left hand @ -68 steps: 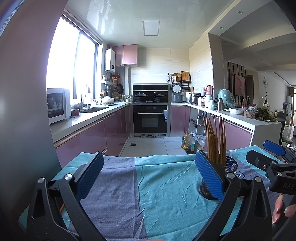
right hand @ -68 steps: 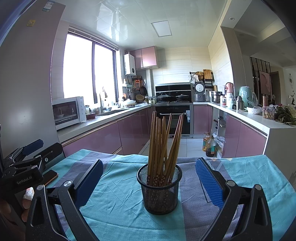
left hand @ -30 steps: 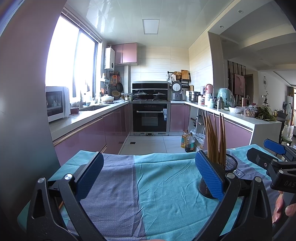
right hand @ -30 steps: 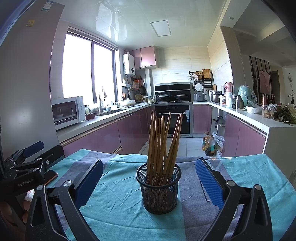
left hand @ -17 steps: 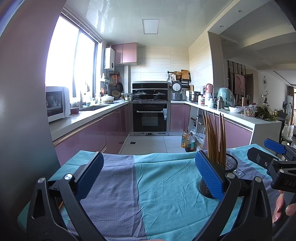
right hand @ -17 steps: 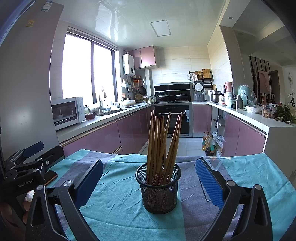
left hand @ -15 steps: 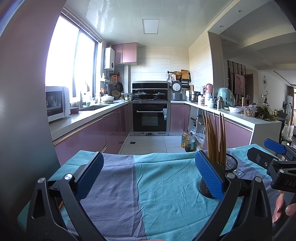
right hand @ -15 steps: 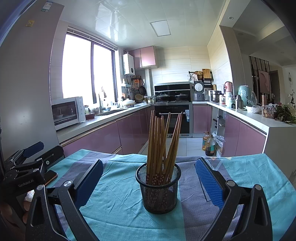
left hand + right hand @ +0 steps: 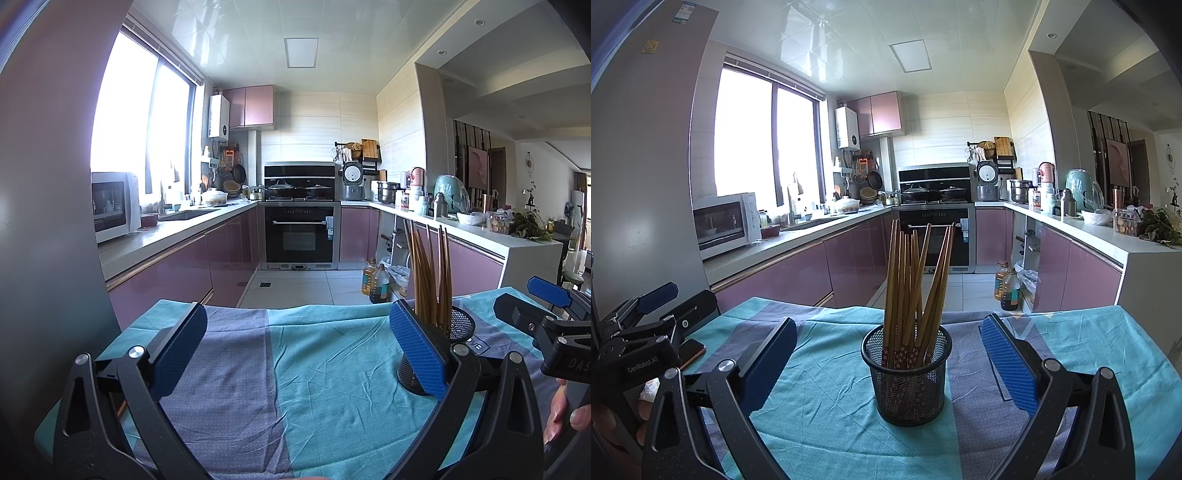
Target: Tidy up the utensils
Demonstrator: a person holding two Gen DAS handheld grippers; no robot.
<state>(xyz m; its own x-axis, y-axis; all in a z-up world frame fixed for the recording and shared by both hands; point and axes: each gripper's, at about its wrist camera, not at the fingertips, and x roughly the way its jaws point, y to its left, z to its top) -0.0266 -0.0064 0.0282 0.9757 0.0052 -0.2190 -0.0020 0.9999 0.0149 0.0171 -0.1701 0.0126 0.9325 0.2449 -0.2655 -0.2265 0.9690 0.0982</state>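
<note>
— Where's the cup (image 9: 907, 373)?

— On the cloth-covered tabletop (image 9: 827, 402), upright, chopsticks (image 9: 913, 280) fanned inside. I see it centred ahead of my right gripper (image 9: 888, 363), between its fingers (image 9: 1008, 363) but beyond their tips, untouched.

— Fingers?

— Both pairs spread wide, holding nothing. My left gripper (image 9: 295, 347) faces bare cloth; the cup stands just behind its right finger (image 9: 417, 352), outside the gap.

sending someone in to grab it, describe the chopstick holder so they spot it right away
On the table covered by a teal and grey cloth, find the round black wire-mesh holder. It stands upright, alone mid-cloth, stuffed with brown wooden chopsticks that have floral-patterned lower ends.
</note>
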